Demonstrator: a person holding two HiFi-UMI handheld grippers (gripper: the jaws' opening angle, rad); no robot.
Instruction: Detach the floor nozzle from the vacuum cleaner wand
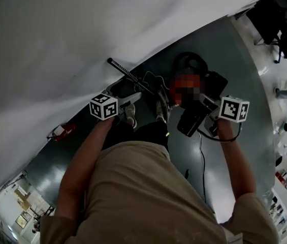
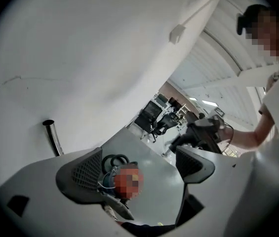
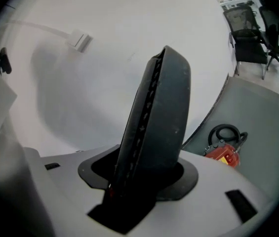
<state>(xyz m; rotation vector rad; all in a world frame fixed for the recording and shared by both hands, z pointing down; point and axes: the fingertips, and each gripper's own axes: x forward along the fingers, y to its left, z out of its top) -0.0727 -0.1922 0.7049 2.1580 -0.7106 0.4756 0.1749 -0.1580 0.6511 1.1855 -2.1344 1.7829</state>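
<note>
Left tongs (image 2: 139, 164) gape empty; right tongs (image 3: 149, 154) clamp the dark floor nozzle (image 3: 164, 93) alone, so a loose, off-centre grip could drop it.

Floor nozzle (image 3: 159, 127): dark, matt, smooth plastic. Wand (image 2: 53, 138), against the wall (image 2: 80, 58): bright polished metal tube. Floor (image 1: 224, 154) below the wall: grey, smooth, faintly glossy.

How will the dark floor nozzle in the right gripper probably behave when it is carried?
The floor nozzle looks like stiff moulded plastic, so it should keep its shape. It rises long and flat beyond the right gripper, whose jaws clamp only its lower end, so it may pivot or slip.
</note>
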